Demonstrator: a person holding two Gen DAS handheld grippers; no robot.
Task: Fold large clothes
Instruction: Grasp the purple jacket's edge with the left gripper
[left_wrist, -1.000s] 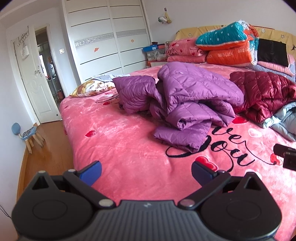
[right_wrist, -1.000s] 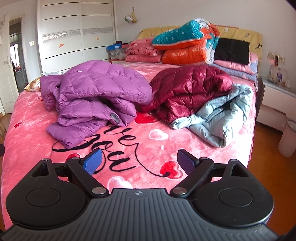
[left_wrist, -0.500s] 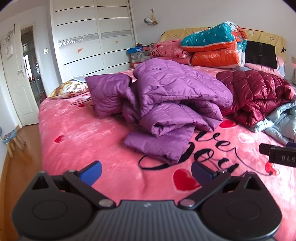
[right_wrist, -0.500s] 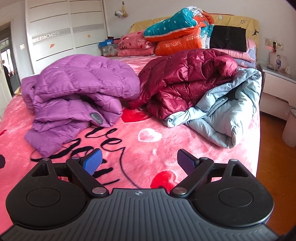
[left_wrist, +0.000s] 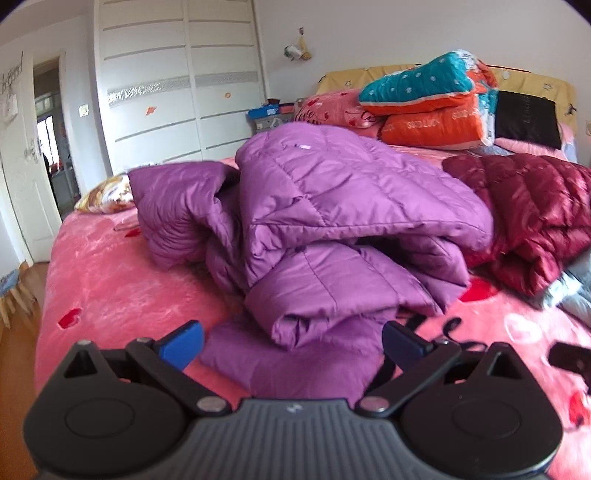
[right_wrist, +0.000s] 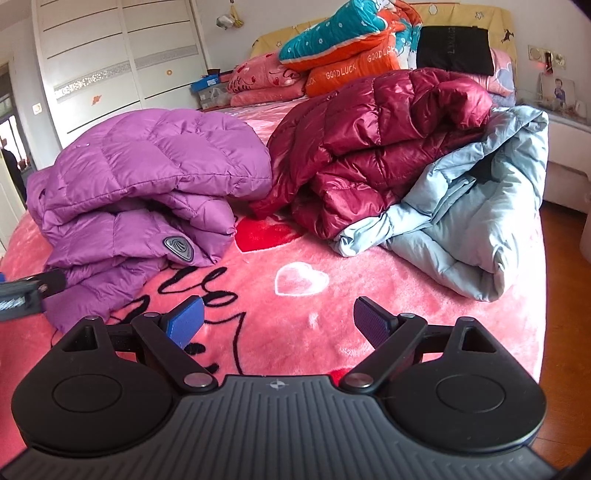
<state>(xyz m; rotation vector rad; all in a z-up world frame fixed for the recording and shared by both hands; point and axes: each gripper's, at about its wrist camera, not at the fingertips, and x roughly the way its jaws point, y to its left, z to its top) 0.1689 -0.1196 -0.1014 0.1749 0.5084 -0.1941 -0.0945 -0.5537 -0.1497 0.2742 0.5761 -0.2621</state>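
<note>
Lying crumpled: purple down jacket (left_wrist: 332, 221).

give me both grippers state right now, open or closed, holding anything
Left gripper: jaws open, holding nothing, purple jacket just ahead.
Right gripper: jaws open, holding nothing.

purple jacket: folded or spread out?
Neither cleanly: the purple jacket lies bunched in a loose heap on the bed, layers doubled over unevenly, one flap trailing toward the open left gripper.

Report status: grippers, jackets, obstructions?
Left gripper open over purple jacket hem. Right gripper open, empty, above blanket. Maroon jacket, blue jacket piled beside.
</note>
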